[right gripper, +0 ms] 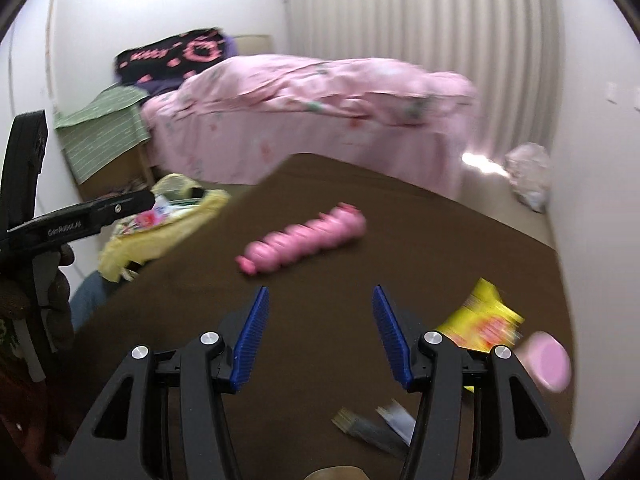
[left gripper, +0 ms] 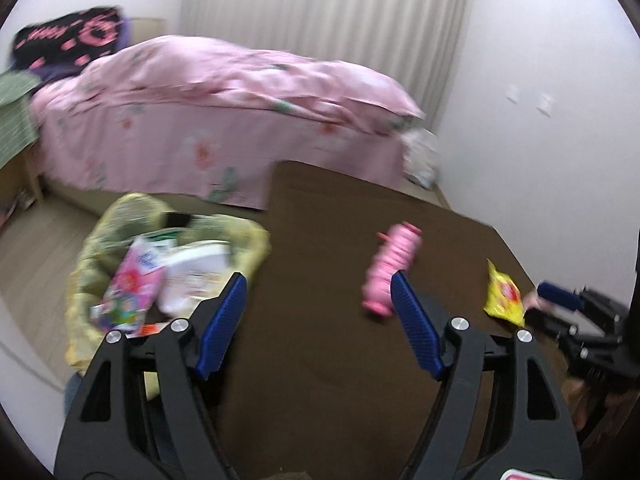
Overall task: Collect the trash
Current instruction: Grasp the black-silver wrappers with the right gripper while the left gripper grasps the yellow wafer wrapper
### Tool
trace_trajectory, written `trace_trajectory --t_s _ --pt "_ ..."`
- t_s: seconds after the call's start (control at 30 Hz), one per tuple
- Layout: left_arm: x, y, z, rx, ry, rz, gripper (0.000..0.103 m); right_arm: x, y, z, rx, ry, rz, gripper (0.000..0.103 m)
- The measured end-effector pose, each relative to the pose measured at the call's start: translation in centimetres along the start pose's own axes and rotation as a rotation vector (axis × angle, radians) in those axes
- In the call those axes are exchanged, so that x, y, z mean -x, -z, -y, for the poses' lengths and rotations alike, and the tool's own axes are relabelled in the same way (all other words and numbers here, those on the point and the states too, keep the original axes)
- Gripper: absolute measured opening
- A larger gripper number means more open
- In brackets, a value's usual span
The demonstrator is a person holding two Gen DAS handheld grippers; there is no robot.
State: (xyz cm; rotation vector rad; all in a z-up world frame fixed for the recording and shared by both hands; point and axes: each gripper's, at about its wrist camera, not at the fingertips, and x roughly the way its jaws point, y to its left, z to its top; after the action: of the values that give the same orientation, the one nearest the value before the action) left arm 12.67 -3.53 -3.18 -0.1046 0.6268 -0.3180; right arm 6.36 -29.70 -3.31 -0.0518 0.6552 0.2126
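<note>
Right gripper (right gripper: pixel 318 330) jaws apart, pink wrapper (right gripper: pixel 304 242) beyond

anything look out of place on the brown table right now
Yes: wrappers lie loose on the brown table: a crumpled pink wrapper mid-table, a yellow snack packet near its right edge, and grey scraps by the right gripper. None are in the yellow trash bag beside it.

A pink-covered bed (left gripper: pixel 224 120) stands before white curtains (left gripper: pixel 328 12).

Both wrist views look down over the brown table (left gripper: pixel 340 280) (2 share it).
</note>
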Motion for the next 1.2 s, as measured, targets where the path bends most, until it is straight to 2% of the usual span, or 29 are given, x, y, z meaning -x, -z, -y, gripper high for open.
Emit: trace_trajectory --t_s 0.1,0.2,0.3,0.37,0.47,0.57,0.67,0.8,0.97,1.07,1.1,1.13,1.17,1.2 --pt "-0.6 0.9 3.7 -0.078 0.088 -0.026 0.071 2.4 2.4 3.4 -0.070 0.044 0.007 0.052" --pt "-1.4 1.7 6.8 -0.150 0.134 -0.053 0.072 4.1 4.8 6.1 -0.136 0.075 0.007 0.052" --pt "-2.4 2.4 9.0 -0.189 0.174 -0.089 0.072 4.8 7.1 7.7 -0.194 0.058 -0.010 0.058" --pt "-3.3 2.8 10.5 -0.211 0.190 -0.115 0.072 4.7 8.4 8.0 -0.214 0.022 -0.028 0.058" --pt "-3.9 3.2 11.6 -0.216 0.185 -0.129 0.072 2.9 9.7 7.2 -0.205 -0.054 -0.109 0.058" --pt "-4.4 3.5 12.1 -0.222 0.156 -0.140 0.072 1.5 10.0 6.3 -0.180 -0.036 -0.121 0.058" --pt "-4.5 3.7 12.2 -0.235 0.141 -0.148 0.072 -0.3 9.6 6.2 -0.170 -0.034 -0.147 0.045" --pt "-4.7 3.7 12.2 -0.248 0.131 -0.152 0.072 -1.4 9.8 6.0 -0.118 -0.010 -0.186 0.036" --pt "-5.3 4.0 12.7 -0.262 0.149 -0.171 0.073 0.0 11.1 6.6 -0.122 0.008 -0.183 0.035" --pt "-5.9 3.8 13.5 -0.265 0.202 -0.180 0.075 0.9 12.1 7.4 -0.113 0.084 -0.190 0.035" --pt "-6.2 3.5 13.8 -0.260 0.233 -0.180 0.079 1.1 12.5 7.6 -0.110 0.091 -0.199 0.035" --pt "-6.8 3.2 14.3 -0.253 0.271 -0.188 0.089 1.4 12.8 7.8 -0.117 0.088 -0.200 0.035" --pt "-7.8 2.8 14.9 -0.244 0.320 -0.216 0.094 1.6 13.1 8.0 -0.129 0.082 -0.197 0.036" --pt "-8.9 2.6 15.5 -0.240 0.357 -0.254 0.094 1.8 13.3 8.2 -0.145 0.074 -0.197 0.036"
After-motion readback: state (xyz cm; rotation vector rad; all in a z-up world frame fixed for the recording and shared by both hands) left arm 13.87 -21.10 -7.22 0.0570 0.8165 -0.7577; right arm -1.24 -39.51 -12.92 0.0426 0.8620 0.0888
